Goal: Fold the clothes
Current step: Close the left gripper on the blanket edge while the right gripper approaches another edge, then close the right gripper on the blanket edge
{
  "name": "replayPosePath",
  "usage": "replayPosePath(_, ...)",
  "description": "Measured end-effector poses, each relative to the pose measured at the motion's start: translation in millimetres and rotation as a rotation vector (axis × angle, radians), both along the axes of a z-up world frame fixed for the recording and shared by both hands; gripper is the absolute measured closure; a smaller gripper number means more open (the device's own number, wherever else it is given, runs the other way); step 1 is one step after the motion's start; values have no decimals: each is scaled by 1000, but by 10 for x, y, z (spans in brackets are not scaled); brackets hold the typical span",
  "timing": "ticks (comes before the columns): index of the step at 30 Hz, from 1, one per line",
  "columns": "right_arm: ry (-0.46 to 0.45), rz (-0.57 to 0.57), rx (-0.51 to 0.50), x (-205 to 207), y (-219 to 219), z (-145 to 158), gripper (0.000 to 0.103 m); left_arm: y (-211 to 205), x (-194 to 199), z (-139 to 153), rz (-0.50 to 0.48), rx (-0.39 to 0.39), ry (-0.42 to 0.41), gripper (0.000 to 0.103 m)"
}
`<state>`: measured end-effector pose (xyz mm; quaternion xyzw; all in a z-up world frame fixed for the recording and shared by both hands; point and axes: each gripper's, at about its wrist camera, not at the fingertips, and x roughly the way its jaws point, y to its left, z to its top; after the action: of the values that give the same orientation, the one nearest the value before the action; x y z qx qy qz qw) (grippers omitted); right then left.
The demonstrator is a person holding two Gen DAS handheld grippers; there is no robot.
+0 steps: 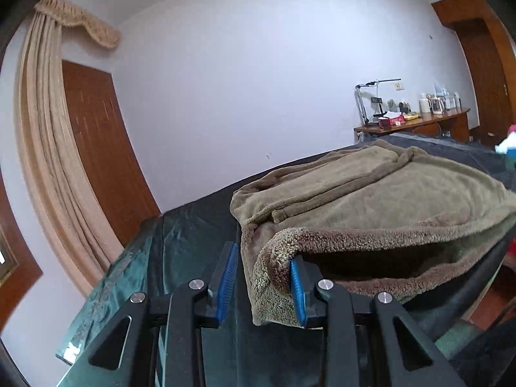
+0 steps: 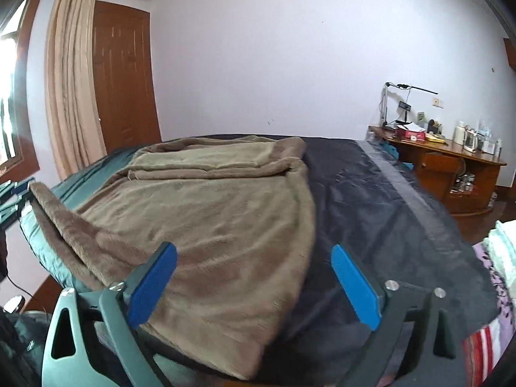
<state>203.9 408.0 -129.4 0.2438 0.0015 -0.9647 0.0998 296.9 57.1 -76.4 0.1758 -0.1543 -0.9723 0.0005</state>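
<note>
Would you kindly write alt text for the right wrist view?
An open right claw with blue pads hovers over the near edge of a brown fleece garment spread on a dark-covered bed; a cluttered wooden desk stands behind.

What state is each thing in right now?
Fleece garment: partly folded on the bed, near left corner lifted.
Left claw: open, corner draped over one finger.
Right claw: open, over the near edge, gripping nothing.
Curtain: gathered aside.

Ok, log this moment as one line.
task: fold clothes | left gripper: open, fleece garment corner draped between fingers | right gripper: open, over garment's near edge | garment: on dark bed cover
</note>
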Motion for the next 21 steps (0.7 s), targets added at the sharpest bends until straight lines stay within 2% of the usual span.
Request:
replayPosePath(4, -45, 79, 89, 158, -135, -76, 39, -73, -128, 51, -4, 48, -19, 70)
replayPosePath(7, -97, 157, 164, 255, -310, -200, 47, -57, -136, 65, -8, 40, -16, 70)
replayPosePath(10, -147, 171, 236, 276, -396, -360, 54, -47, -147, 71, -14, 38, -18, 70)
replayPosePath(14, -185, 148, 228, 222, -320, -450, 56, -38, -166, 63, -19, 27, -24, 70)
replayPosePath(21, -197, 151, 233, 265, -303, -476, 56, -49, -207, 60, -10, 25, -33, 70)
